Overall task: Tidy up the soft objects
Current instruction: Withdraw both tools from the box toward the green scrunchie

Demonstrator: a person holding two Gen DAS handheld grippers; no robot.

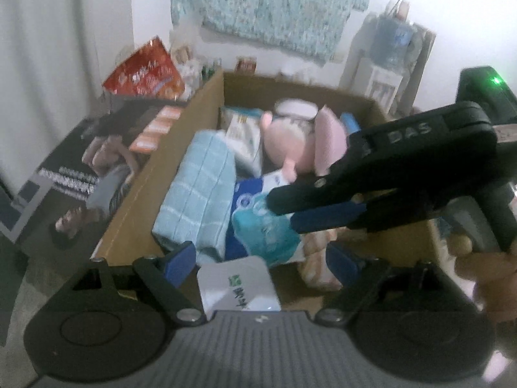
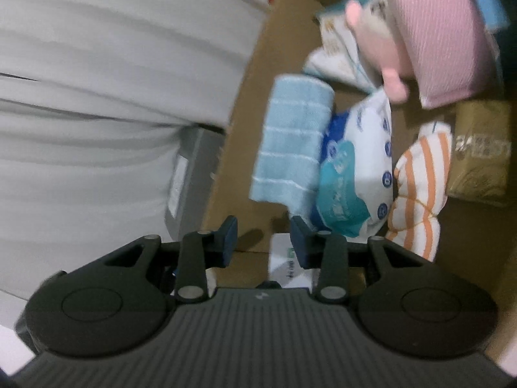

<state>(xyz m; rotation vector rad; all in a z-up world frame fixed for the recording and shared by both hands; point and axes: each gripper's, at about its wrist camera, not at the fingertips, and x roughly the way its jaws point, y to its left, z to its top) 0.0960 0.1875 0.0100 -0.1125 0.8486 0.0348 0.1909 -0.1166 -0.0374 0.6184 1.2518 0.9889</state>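
Note:
A cardboard box (image 1: 135, 213) holds soft things: a folded light-blue towel (image 1: 200, 190), a blue-and-white tissue pack (image 1: 261, 226), a pink plush toy (image 1: 297, 142), and an orange-striped cloth (image 2: 416, 187). My left gripper (image 1: 261, 262) is open above the box's near edge, over a small white packet (image 1: 239, 284). My right gripper (image 1: 290, 210) reaches in from the right over the tissue pack. In the right wrist view it (image 2: 263, 239) is open and empty above the box floor, beside the towel (image 2: 294, 142) and tissue pack (image 2: 355, 168).
A red snack bag (image 1: 142, 71) and a dark printed box (image 1: 80, 174) lie left of the cardboard box. A patterned cloth (image 1: 268, 6) hangs on the back wall. A water dispenser (image 1: 384, 64) stands at back right. A brown packet (image 2: 478, 155) sits in the box.

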